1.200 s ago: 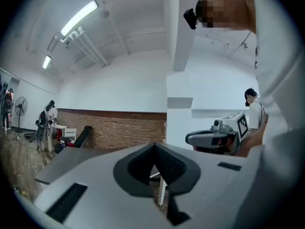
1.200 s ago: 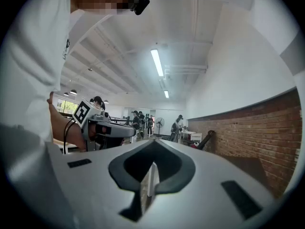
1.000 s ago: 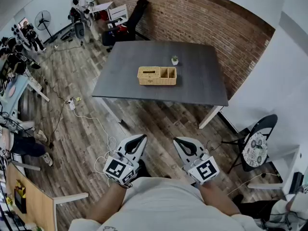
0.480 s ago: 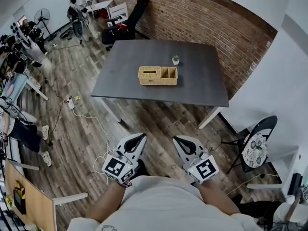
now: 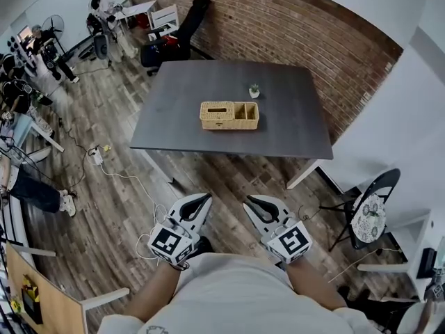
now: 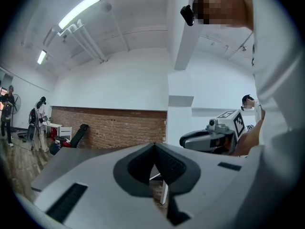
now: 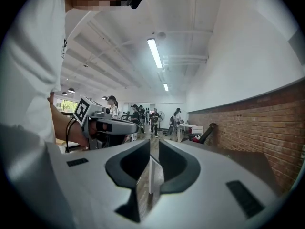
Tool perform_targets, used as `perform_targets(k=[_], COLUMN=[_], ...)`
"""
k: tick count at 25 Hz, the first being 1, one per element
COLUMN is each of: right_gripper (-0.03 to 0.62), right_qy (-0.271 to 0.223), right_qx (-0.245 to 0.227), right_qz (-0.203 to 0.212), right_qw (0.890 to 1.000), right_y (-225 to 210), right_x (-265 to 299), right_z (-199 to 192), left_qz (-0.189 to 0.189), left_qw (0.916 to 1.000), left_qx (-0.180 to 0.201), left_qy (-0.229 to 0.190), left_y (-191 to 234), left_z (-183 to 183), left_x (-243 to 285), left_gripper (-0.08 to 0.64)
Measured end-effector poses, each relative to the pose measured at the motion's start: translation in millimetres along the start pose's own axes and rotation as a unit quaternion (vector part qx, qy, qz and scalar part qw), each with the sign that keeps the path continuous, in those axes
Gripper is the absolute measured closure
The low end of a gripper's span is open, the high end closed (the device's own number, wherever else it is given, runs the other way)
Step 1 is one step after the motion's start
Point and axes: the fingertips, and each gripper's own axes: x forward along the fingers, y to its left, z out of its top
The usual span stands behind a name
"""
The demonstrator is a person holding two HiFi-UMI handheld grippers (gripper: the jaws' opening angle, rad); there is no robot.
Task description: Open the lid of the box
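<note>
Left gripper [image 5: 200,200]: jaws together, empty.
Right gripper [image 5: 254,202]: narrow gap, just opening, empty.
Approach: reach box [image 5: 229,115] first; grip lid [image 5: 217,108] edge.

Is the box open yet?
Not started. The lid of the box looks still on, far off on the table. Both grippers hold nothing: the left gripper is shut, the right gripper has just been opening. Left to do: reach the box and lift the lid.

The left gripper [image 6: 154,145], pale grey plastic with black ribbed pads, has its jaws closed tip to tip on nothing. Beyond them lie a dark grey tabletop [image 6: 83,156], a red brick wall [image 6: 114,128] and a white square pillar [image 6: 180,120].
</note>
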Motion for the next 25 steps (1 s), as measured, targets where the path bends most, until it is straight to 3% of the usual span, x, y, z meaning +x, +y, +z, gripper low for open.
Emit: perform_targets(k=[9,25], right_gripper=[0.468,0.423], right_qy=[0.006,0.032], right_qx=[0.000,0.009], right_qz=[-0.018,0.005], right_qw=[1.000,0.999], right_y=[5.1,42.7], right_x=[74.3,194.5], right_z=[12.7,8.1], left_qz=[-0.022,-0.027], left_qw=[0.9997,0.9995], left_qx=[-0.006,-0.014], left_qy=[0.001,-0.003], left_y=[75.1,183.8], left_z=[9.7,6.3], left_x=[-9.9,-49.4], left_gripper=[0.549,0.549])
